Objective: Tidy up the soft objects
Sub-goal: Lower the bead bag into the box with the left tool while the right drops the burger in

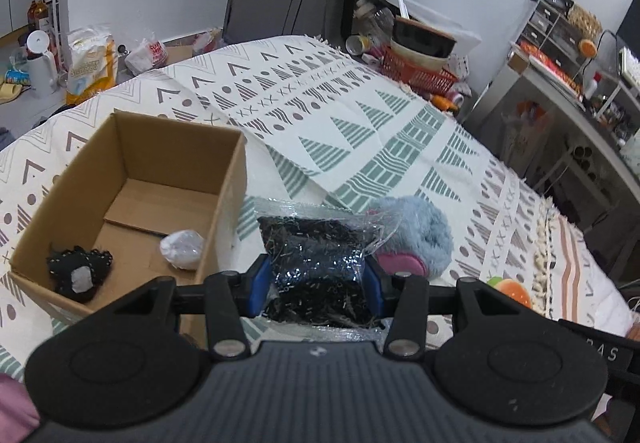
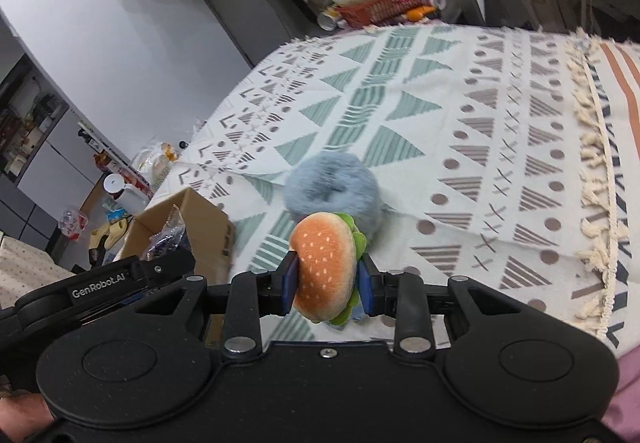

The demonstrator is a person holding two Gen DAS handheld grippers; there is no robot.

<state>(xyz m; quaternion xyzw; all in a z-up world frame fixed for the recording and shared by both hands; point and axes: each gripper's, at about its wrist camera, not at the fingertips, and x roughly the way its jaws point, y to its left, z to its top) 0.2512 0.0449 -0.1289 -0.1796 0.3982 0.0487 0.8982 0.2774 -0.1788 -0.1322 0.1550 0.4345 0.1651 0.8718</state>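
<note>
Presently catalogued: left claw (image 1: 316,285), blue pads clamped on a clear bag of dark glittery shreds (image 1: 316,263), the bag sitting dead centre between them, its lower end cut off behind the claw body. Cardboard box (image 1: 224,179) at ten o'clock of that claw, holding a black fabric piece (image 1: 80,271) and a white wad (image 1: 182,249), neither identifiable. Right claw (image 2: 326,281) gripped a plush hamburger (image 2: 326,269) on edge between its pads. Blue fluffy item (image 2: 330,185) lay on the patterned bedspread (image 2: 460,123) at twelve o'clock, just beyond the hamburger, blurred.
</note>
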